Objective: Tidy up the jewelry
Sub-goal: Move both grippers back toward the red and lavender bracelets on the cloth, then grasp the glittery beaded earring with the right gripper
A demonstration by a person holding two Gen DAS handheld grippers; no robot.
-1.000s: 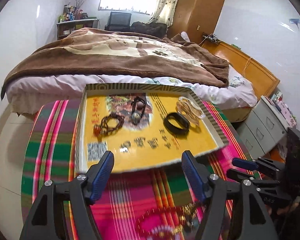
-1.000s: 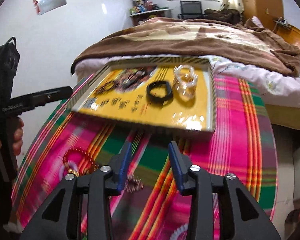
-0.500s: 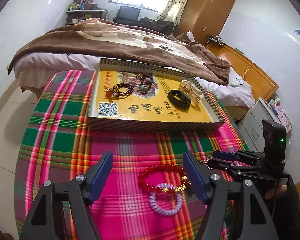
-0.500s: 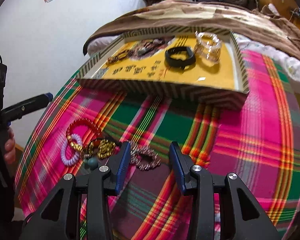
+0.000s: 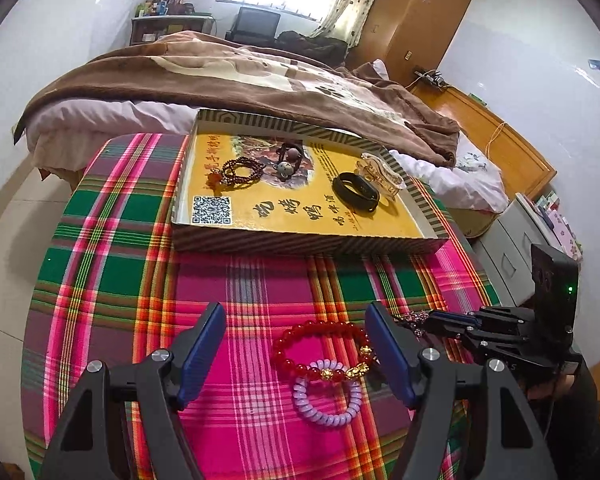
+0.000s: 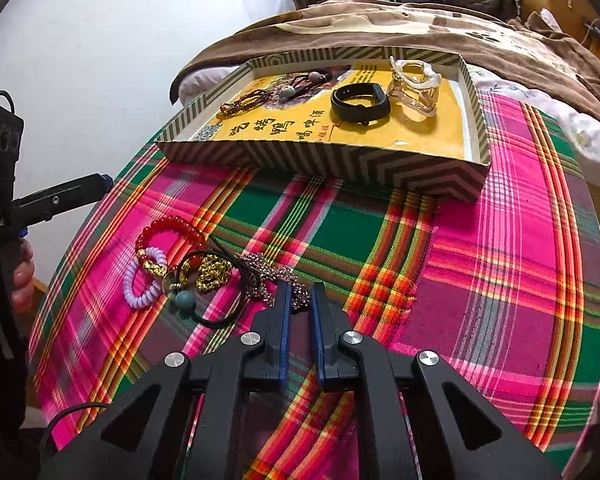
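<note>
A striped box lid tray (image 5: 308, 243) (image 6: 324, 160) holds a dark bead bracelet (image 5: 240, 170), a black band (image 5: 356, 191) (image 6: 360, 102), a clear hair claw (image 6: 414, 84) and bead hair ties (image 5: 288, 160). On the plaid cloth lie a red bead bracelet (image 5: 320, 344) (image 6: 168, 228), a purple coil tie (image 5: 327, 400) (image 6: 144, 280), a gold bracelet (image 6: 212, 272) and a rhinestone piece (image 6: 276, 276). My left gripper (image 5: 296, 348) is open above the red bracelet. My right gripper (image 6: 301, 300) is shut on the rhinestone piece.
The round table with plaid cloth (image 6: 480, 260) stands against a bed with a brown blanket (image 5: 240, 76). A grey drawer unit (image 5: 512, 236) stands at the right. The table edge drops off at left and front.
My right gripper has lowered and closed on the rhinestone piece. My left gripper has drawn back from the tray and now hovers over the red bracelet.
</note>
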